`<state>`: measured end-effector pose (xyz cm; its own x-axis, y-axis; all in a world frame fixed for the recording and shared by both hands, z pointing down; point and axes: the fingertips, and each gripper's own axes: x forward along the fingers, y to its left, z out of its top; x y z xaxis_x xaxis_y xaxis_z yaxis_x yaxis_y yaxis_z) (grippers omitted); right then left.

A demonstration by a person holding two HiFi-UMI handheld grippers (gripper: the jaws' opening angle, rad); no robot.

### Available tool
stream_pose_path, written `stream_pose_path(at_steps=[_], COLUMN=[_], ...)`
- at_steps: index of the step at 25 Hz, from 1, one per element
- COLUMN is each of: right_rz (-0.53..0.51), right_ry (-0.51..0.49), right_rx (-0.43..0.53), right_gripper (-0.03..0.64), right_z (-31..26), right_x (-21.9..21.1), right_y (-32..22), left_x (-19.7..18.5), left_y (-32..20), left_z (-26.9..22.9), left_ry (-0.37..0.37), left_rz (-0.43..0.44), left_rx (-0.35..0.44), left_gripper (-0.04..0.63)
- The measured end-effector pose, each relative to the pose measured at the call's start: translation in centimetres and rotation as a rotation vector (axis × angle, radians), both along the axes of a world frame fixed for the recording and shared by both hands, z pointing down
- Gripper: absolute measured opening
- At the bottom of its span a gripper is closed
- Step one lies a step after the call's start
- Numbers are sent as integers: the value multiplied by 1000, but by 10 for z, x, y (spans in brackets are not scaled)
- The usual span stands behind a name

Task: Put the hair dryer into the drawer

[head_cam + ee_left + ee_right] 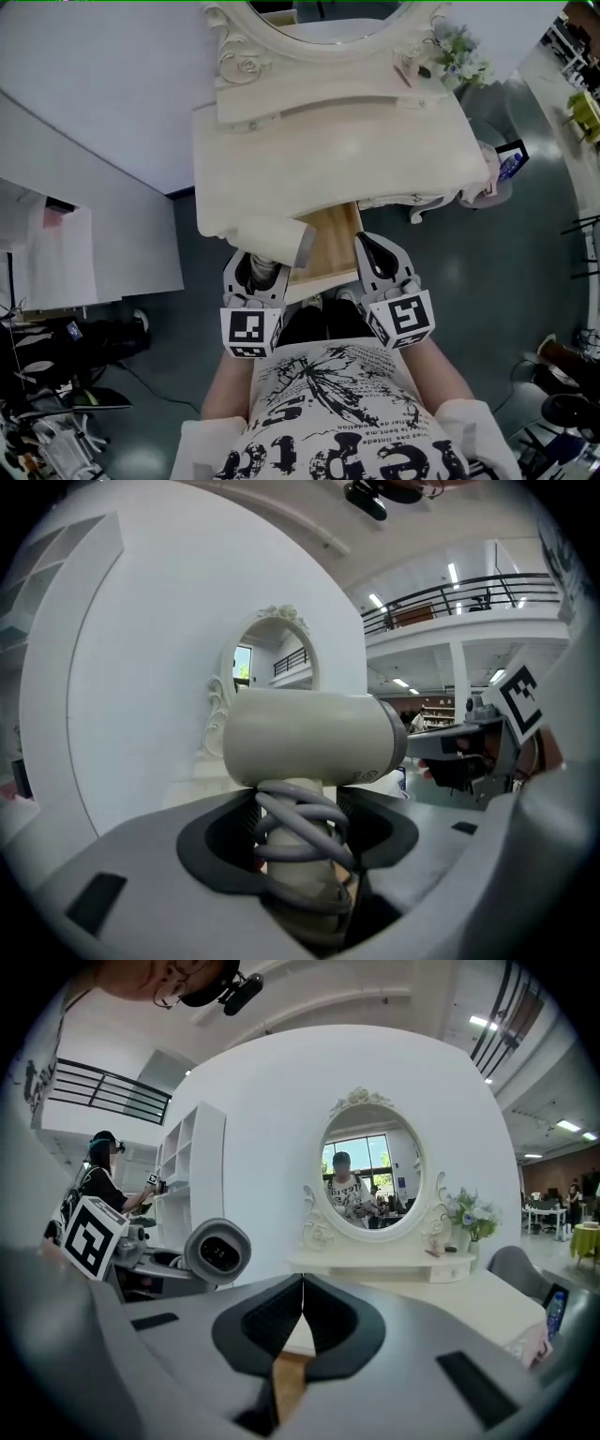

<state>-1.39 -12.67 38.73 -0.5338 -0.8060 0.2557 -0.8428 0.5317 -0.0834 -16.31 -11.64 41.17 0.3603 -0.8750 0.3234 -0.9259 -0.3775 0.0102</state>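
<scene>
A cream hair dryer (277, 240) with its grey cord wound round the handle (298, 841) stands upright in my left gripper (257, 272), whose jaws are shut on the handle. The barrel (314, 738) lies crosswise above the jaws, nozzle to the right. It hangs at the front edge of the cream dressing table (328, 159), just left of the open wooden drawer (328, 246). My right gripper (368, 249) is shut and holds nothing, its tips over the drawer's right side. In the right gripper view the pads (302, 1309) meet, with the dryer's nozzle (217, 1252) at the left.
An oval mirror (319, 14) in a carved frame stands at the table's back, with a small flower pot (461, 54) to its right. A padded chair (492, 178) sits off the table's right end. White shelving (66, 253) stands at the left.
</scene>
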Motion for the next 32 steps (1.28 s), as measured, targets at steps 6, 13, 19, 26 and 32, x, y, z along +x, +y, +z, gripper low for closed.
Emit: stream_pose_path(at_steps=[6,13,19,26,32], right_rz=[-35,-106,-95,-81,-87], right_ry=[6,-19,-41,-47,-41], right_rx=[-79,-102,-111,-152,-187], right_gripper=[17,17,17,17,17], right_z=[34,68,96,120,135], right_x=[5,17,36,49,53], right_y=[-18,-37,-64,-83,-87], left_x=[23,60,96,118,130], left_y=[-20,-45,-45,-43,-30], left_z=[68,161,237,296,335], left_ry=[-65,-197,-355,-447,-530], left_rz=[107,262,442,622,787], left_rx=[-123,-250,-387,-579,-704], left_gripper=[264,264,264,264,264])
